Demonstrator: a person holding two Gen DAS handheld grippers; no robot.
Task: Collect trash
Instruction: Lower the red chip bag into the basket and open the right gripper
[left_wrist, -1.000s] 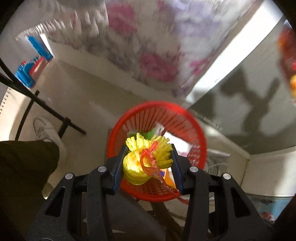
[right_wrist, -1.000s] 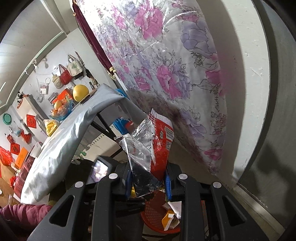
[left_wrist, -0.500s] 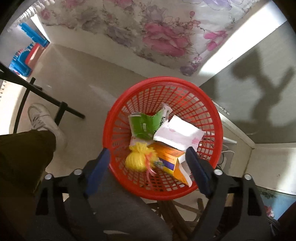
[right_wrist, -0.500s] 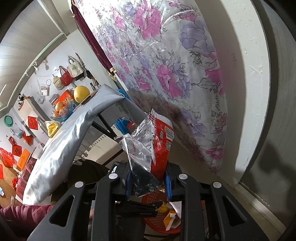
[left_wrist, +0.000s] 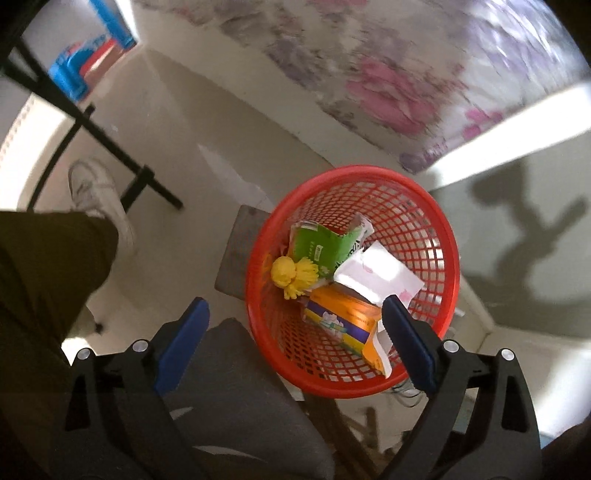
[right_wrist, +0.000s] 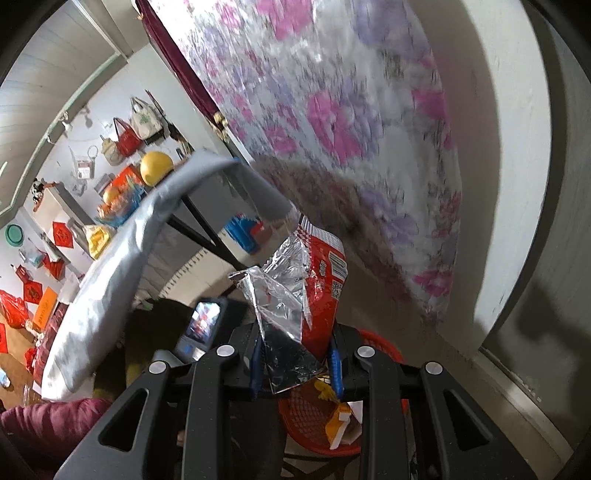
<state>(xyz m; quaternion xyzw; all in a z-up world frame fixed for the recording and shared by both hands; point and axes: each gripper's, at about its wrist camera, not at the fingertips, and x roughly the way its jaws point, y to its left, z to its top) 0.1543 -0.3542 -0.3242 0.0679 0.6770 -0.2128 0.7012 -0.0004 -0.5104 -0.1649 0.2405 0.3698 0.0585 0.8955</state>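
Observation:
Looking almost straight down in the left wrist view, my left gripper (left_wrist: 295, 325) hangs over the near rim of a red mesh basket (left_wrist: 436, 221); its jaws are opening wide with nothing between them. Inside the basket lie a yellow frilly wrapper (left_wrist: 293, 275), a green packet (left_wrist: 321, 249), a white paper (left_wrist: 376, 271) and an orange carton (left_wrist: 343, 321). My right gripper (right_wrist: 295, 365) is shut on a red and silver foil snack bag (right_wrist: 306, 291), held above the red basket (right_wrist: 376, 341).
A floral sheet (left_wrist: 388, 70) hangs along the wall behind the basket. Black table legs (left_wrist: 110, 147), a white shoe (left_wrist: 99, 199) and a dark trouser leg (left_wrist: 44, 280) lie to the left. A grey-covered table (right_wrist: 122, 258) stands left in the right wrist view.
My left gripper let go of the yellow wrapper, which dropped into the basket, and its jaws spread wide. The right gripper sank a little, still gripping the foil bag.

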